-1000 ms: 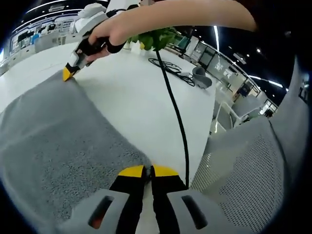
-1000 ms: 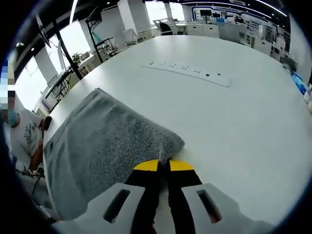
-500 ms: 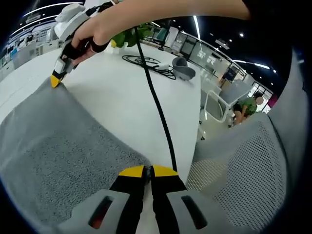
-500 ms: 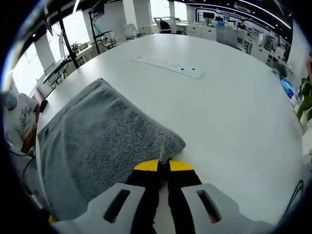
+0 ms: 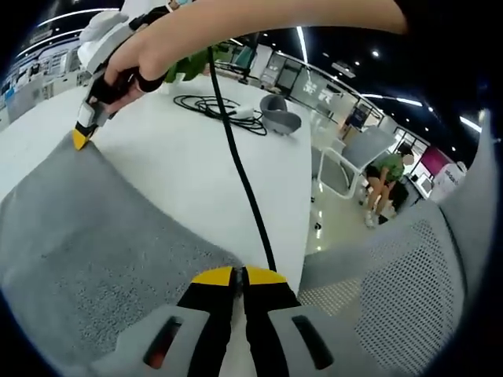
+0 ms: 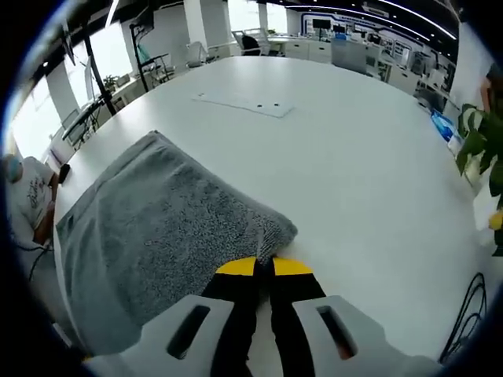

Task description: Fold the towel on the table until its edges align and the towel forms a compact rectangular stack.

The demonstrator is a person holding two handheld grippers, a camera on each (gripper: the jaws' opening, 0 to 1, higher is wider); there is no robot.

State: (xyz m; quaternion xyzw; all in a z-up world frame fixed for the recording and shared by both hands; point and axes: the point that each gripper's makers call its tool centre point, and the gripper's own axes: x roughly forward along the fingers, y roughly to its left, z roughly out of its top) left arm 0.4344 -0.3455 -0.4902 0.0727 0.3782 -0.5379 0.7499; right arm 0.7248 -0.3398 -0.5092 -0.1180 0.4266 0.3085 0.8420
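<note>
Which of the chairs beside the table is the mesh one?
The big grey chair nearest the left gripper; the farther chair looks solid.

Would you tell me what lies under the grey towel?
The towel rests on the white table, whose bare top surrounds it. Whatever lies beneath the cloth is covered.

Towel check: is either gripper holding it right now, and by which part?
Both are. The left gripper is shut on one corner of the grey towel, and the right gripper is shut on another corner.
</note>
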